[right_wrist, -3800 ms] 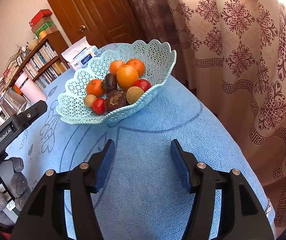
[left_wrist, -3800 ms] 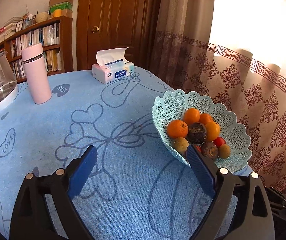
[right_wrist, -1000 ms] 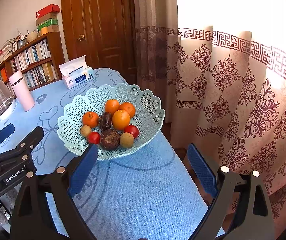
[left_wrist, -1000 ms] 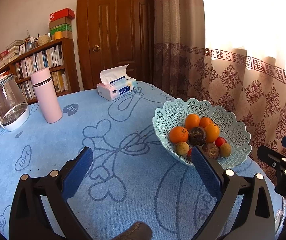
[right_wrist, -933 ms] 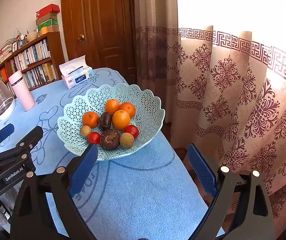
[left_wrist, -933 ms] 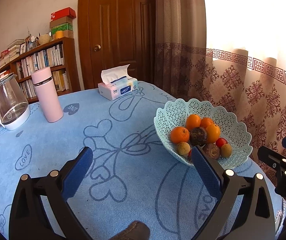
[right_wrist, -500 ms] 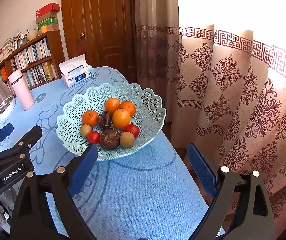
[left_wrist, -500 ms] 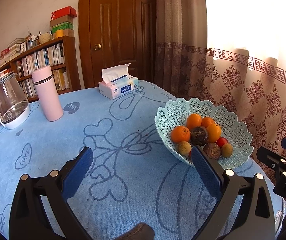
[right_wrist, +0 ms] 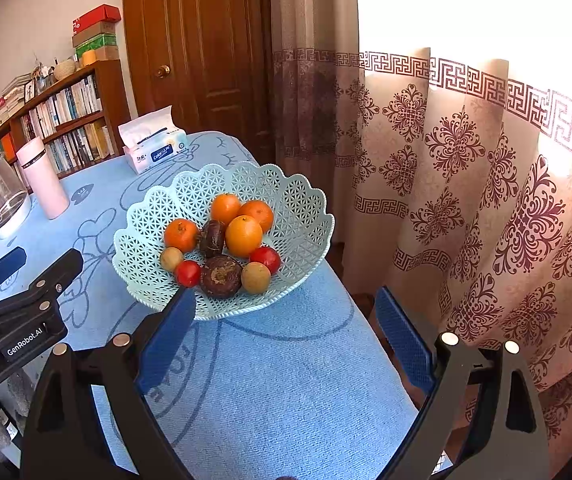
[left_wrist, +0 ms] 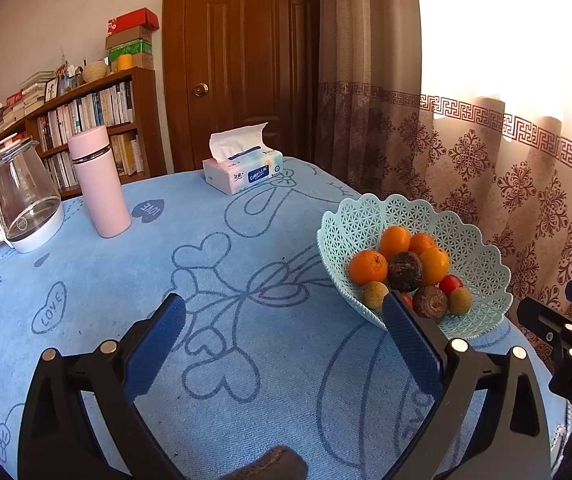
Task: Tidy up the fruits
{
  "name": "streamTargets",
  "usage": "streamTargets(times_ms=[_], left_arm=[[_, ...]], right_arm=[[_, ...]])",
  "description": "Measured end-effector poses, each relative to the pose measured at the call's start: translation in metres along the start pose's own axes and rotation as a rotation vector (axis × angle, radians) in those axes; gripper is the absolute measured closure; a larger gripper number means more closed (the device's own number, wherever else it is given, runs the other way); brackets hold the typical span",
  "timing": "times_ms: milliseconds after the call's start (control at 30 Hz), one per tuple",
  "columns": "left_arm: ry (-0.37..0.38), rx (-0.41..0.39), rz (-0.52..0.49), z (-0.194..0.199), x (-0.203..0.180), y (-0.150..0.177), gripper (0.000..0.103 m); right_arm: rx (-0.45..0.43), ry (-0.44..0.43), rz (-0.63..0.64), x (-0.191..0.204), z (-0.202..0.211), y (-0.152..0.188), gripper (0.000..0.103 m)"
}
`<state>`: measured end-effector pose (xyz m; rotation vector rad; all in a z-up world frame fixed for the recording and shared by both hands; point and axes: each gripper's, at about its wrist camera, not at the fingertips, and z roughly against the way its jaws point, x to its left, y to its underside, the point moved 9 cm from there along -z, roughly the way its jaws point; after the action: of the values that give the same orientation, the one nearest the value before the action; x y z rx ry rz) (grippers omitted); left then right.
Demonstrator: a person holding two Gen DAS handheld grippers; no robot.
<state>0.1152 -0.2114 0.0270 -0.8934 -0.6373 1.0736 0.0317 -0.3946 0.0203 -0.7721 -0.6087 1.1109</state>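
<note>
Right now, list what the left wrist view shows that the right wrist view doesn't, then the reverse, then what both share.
Left wrist only: the table's near left cloth with its LOVE hearts. Right wrist only: the floor past the table edge by the curtain. Both: fruit basket, tissue box, pink flask, glass kettle, and both open grippers, left gripper, right gripper.

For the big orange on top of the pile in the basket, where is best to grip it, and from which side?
Probably from above: the orange sits highest in the basket, with fruit crowding its sides. Close the open right gripper across its widest middle.
</note>
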Motion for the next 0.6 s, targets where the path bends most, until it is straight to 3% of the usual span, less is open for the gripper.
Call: streamTargets(times_ms=[600], left_arm=[[0.004, -0.002, -0.007, 0.0005, -0.0022, 0.0001, 0.005]], right_arm=[[0.007, 0.0, 0.0, 0.0014, -0.0046, 0.0049, 0.01]])
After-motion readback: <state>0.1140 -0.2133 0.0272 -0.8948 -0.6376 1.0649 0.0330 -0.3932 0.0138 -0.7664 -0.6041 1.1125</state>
